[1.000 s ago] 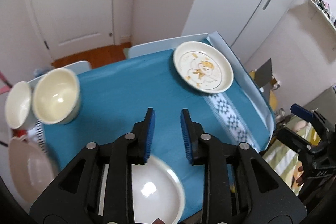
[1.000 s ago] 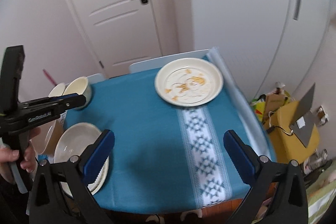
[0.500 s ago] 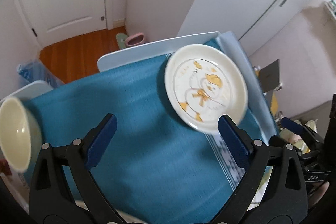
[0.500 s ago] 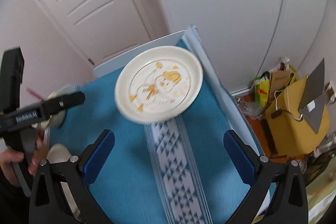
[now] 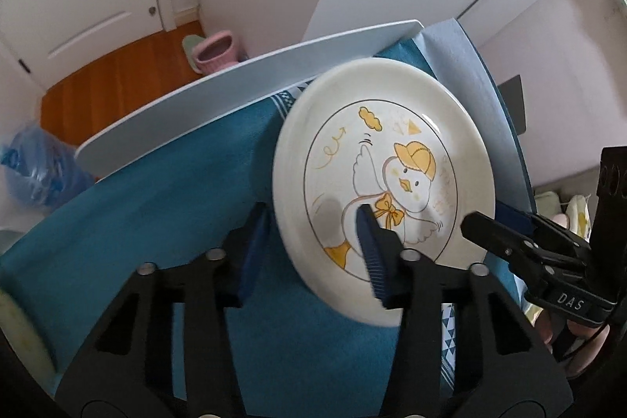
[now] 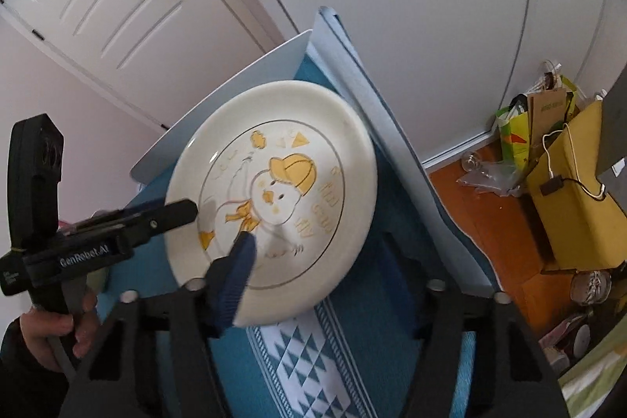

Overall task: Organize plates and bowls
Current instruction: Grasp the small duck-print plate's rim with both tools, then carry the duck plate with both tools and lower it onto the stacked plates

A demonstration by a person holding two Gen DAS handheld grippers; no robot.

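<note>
A white plate with a yellow-capped duck drawing (image 5: 388, 179) sits at the far right corner of the blue-clothed table (image 5: 164, 206); it also shows in the right wrist view (image 6: 274, 198). My left gripper (image 5: 313, 241) straddles the plate's left rim, one finger under the rim and one over the plate's face, jaws part closed. My right gripper (image 6: 317, 261) straddles the plate's near edge, left finger over the face, right finger hidden below the rim. Whether either pinches the plate is unclear.
A cream bowl's rim (image 5: 19, 335) shows at the far left edge. A white table edge (image 5: 243, 81) borders the cloth at the back. On the floor lie a pink slipper (image 5: 213, 53), a blue bag (image 5: 35, 167) and yellow bags (image 6: 568, 183).
Both grippers have moved forward to the duck plate and narrowed around its rim. The left gripper opened wide half a second ago, then partly closed. The stacked plates and bowls have dropped out of view.
</note>
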